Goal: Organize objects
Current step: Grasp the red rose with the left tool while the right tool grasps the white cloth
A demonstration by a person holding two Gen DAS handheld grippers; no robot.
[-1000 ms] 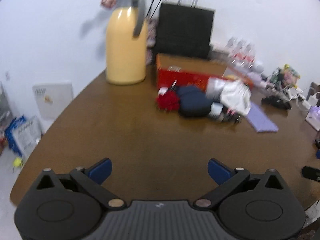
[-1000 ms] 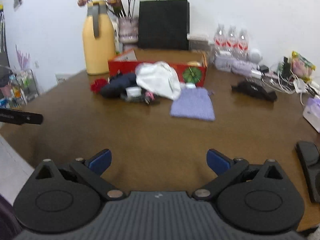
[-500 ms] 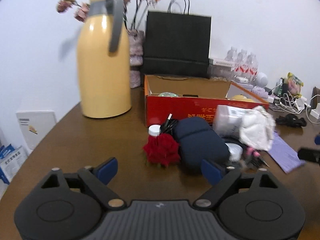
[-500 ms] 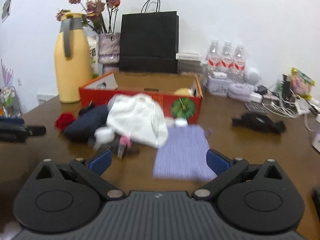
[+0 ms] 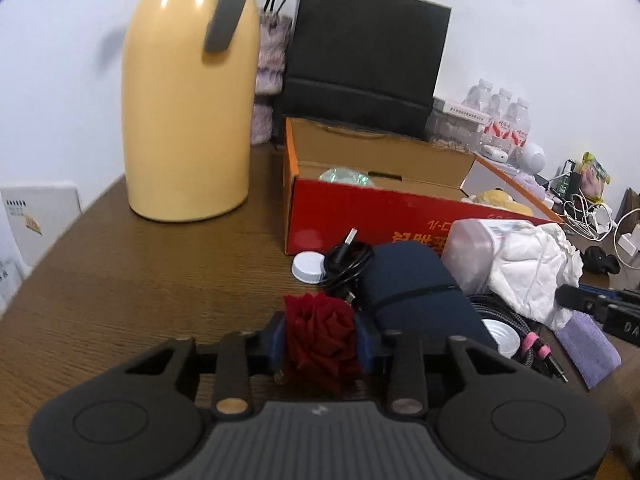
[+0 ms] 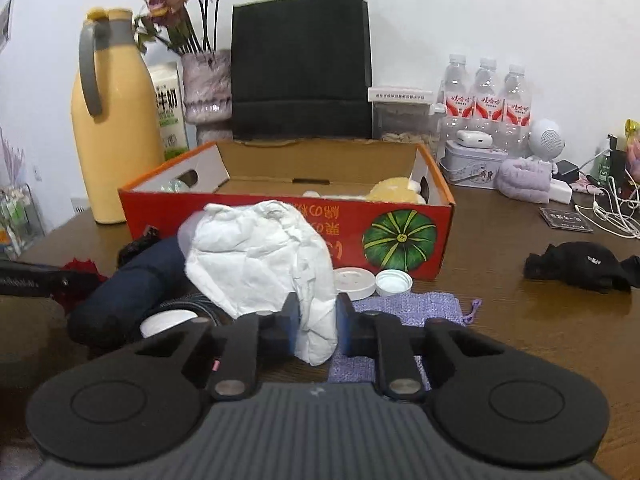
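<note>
both grippers had come forward from the bare near part of the table to the heap in front of the box, and their jaws, wide a second before, had drawn in. left gripper [image 5: 320, 340]: jaws closing on the rose [image 5: 320, 340], its blue pads [image 5: 279, 340] pressed against both sides of the bloom, which lay on the table [image 5: 140, 288] just beside the dark pouch [image 5: 412, 292]. right gripper [image 6: 317, 326]: jaws closing on the lower fold of the white cloth [image 6: 260, 260], pinched between its pads above the purple bag [image 6: 404, 306].

step in hand, as judged: the grasp, first of the sorting, with the open box [image 6: 400, 240] the likely goal. next move, as judged: lift each piece clear, carry it over the near wall of the box and let go inside. the cloth draped over the pouch and a clear plastic tub, so a slow lift would spare its neighbours.

materials: rose, deep red, layered soft petals, likely fabric, easily crushed. cloth, crumpled, thin, papery, limp. pouch, navy, smooth, rounded, with a seam line. cable [image 5: 348, 260], black, coiled, glossy plug. two round white lids [image 6: 372, 282], hard plastic, flat by the box front. box, red printed cardboard, brown within. jug [image 5: 188, 112], tall, glossy yellow, grey handle. table, dark wood grain.
</note>
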